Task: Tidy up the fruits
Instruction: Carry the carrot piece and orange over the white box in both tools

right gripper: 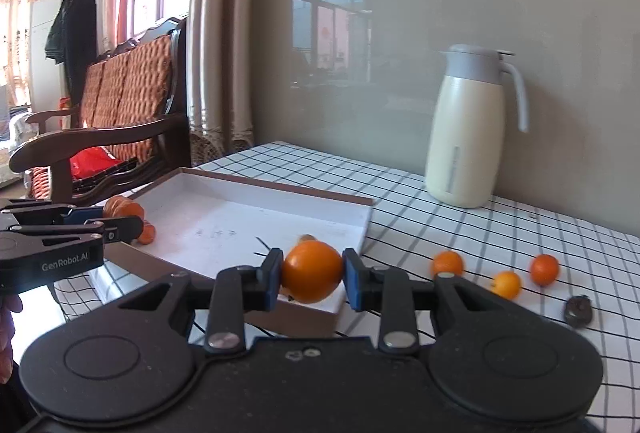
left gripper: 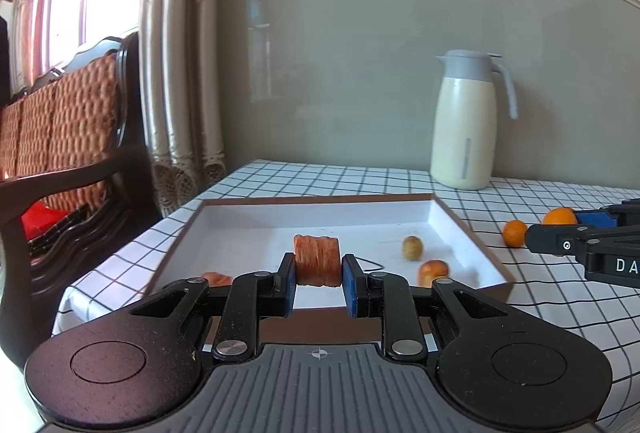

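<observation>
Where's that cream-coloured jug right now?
The cream jug with the grey lid stands upright at the back of the checked tablecloth, against the wall, behind and right of the white tray.

In the left wrist view, the right gripper is cut off by the right edge, its lettering broken after two letters. A small orange piece in the tray lies half hidden behind the near fingers. In the right wrist view, a blurred scrap peeks over the held orange fruit; the dark lump on the desk is too blurred to identify.
</observation>
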The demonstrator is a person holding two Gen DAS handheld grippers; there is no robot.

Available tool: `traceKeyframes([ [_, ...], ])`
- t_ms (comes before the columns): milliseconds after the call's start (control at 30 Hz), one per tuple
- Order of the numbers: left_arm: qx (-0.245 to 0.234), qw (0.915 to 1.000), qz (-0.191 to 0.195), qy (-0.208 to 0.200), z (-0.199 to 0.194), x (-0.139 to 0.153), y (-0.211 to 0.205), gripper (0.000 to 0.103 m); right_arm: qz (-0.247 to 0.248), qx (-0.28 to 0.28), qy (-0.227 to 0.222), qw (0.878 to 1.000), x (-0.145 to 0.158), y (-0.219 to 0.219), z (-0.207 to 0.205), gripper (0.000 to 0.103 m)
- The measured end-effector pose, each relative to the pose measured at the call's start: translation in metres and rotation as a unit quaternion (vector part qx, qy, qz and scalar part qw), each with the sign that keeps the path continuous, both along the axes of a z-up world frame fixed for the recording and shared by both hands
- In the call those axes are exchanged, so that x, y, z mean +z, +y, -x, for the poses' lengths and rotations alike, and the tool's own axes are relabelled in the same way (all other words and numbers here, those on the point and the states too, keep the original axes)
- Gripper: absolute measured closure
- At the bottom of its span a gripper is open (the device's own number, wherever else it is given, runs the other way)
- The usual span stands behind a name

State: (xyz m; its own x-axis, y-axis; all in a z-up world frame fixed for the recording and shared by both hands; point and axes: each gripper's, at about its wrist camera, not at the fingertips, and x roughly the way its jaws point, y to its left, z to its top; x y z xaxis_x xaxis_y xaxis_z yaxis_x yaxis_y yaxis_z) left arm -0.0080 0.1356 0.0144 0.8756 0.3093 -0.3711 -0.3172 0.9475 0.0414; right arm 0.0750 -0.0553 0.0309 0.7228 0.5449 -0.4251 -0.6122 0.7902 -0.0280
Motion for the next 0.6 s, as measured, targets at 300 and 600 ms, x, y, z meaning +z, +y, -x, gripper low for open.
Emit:
traceKeyframes([
  [300,0.034,0.9994,0.006,-0.002,0.004,-0.001,0.031,0.079,0.008,0.021,-0.003,1.000,0.000,0.026,-0.005,0.080],
  [600,0.042,0.9991,0.007,-0.007,-0.003,0.000,0.044,0.079,0.015,0.033,-0.011,0.999,0.003,0.042,-0.016,0.080],
])
